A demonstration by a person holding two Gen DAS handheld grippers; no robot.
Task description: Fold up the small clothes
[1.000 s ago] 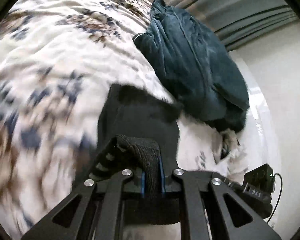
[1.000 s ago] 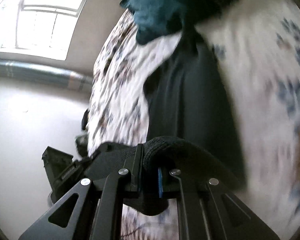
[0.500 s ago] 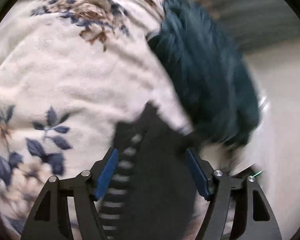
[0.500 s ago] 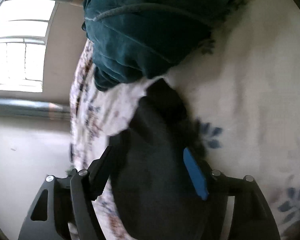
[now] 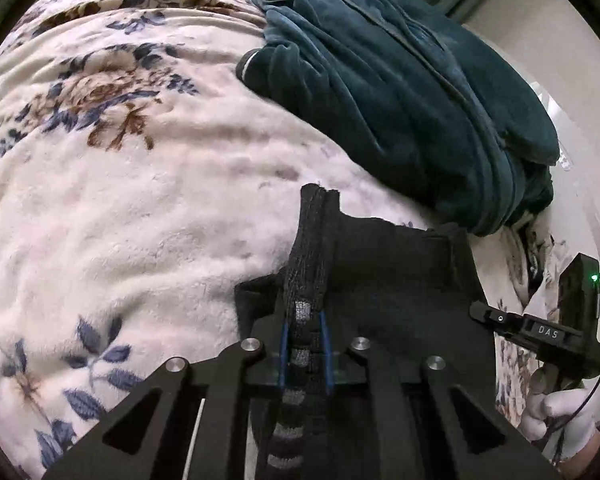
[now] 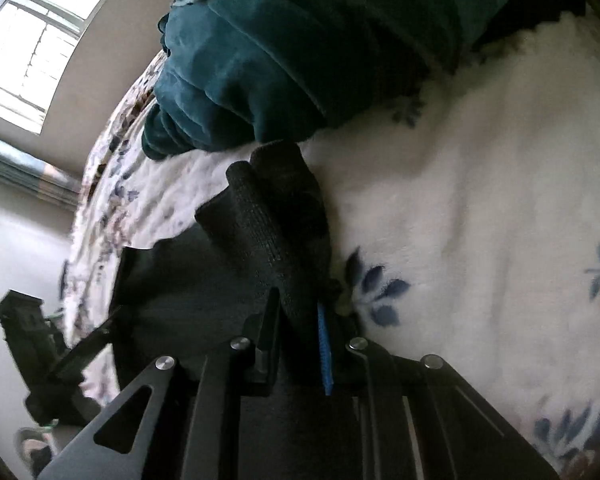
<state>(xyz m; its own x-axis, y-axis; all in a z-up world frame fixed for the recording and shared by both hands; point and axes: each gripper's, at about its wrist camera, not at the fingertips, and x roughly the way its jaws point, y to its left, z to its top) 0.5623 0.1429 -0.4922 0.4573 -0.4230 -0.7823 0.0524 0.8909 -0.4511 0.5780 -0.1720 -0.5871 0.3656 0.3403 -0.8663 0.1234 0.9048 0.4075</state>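
A small black garment [image 5: 396, 276] with a grey-striped waistband lies on the floral blanket [image 5: 148, 216]. My left gripper [image 5: 305, 354] is shut on a bunched strip of its waistband. My right gripper [image 6: 298, 338] is shut on another bunched edge of the same black garment [image 6: 276, 232]. The other gripper's body shows at the right of the left wrist view [image 5: 548, 332] and at the left of the right wrist view [image 6: 40, 356]. The cloth between the two grippers sags dark and loose.
A heap of dark teal velvet clothing [image 5: 404, 84] lies just beyond the black garment, also seen in the right wrist view [image 6: 300, 52]. The white floral blanket [image 6: 480, 200] spreads around. A window [image 6: 36, 44] and wall are off to the side.
Both grippers were shut on the garment, opened over it half a second ago, and are now shut on bunched edges of it again, nearer the teal heap.
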